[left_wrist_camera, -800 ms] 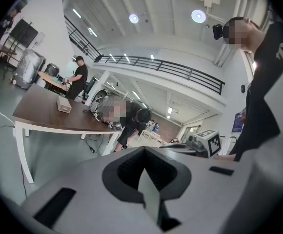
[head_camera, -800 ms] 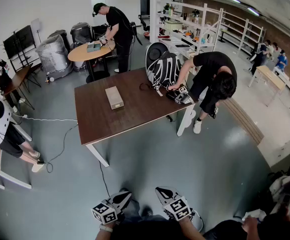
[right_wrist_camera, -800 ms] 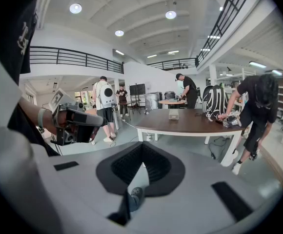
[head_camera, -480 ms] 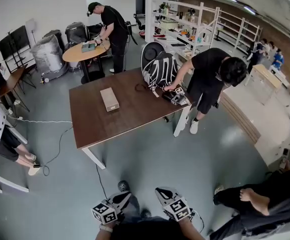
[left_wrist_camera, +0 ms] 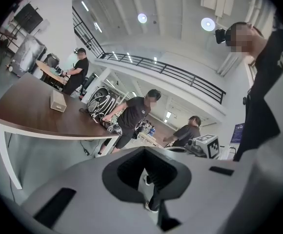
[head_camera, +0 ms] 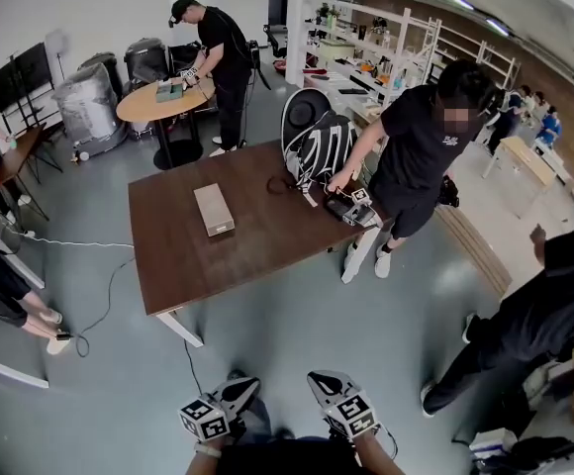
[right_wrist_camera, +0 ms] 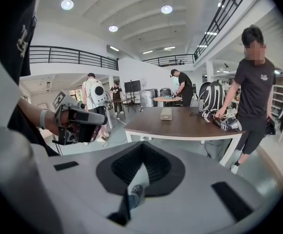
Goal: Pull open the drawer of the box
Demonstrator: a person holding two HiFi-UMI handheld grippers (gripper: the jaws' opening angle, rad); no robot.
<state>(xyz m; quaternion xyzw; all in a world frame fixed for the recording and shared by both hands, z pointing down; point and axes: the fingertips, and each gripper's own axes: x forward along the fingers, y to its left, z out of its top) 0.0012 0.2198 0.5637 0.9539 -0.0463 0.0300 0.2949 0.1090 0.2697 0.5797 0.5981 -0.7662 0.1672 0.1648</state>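
The box (head_camera: 214, 209) is a small flat beige case lying on the brown table (head_camera: 188, 265), well ahead of me across the grey floor. It also shows far off in the left gripper view as the box (left_wrist_camera: 58, 101) and in the right gripper view as the box (right_wrist_camera: 166, 113). Both grippers hang low near my body, far from the table. My left gripper (head_camera: 242, 392) has its jaws together with nothing between them, as its own view shows (left_wrist_camera: 146, 179). My right gripper (head_camera: 319, 379) is likewise shut and empty (right_wrist_camera: 139, 179).
A person in black (head_camera: 416, 156) stands at the table's right end beside a black-and-white backpack (head_camera: 322, 142) and a device (head_camera: 351, 206). Another person (head_camera: 534, 315) stands at my right. A cable (head_camera: 109, 285) trails on the floor left of the table. A round table (head_camera: 158, 102) is behind.
The person at the table has straightened up from bending over. A person in dark clothes has come in at the right. Both grippers keep their place at the bottom of the head view.
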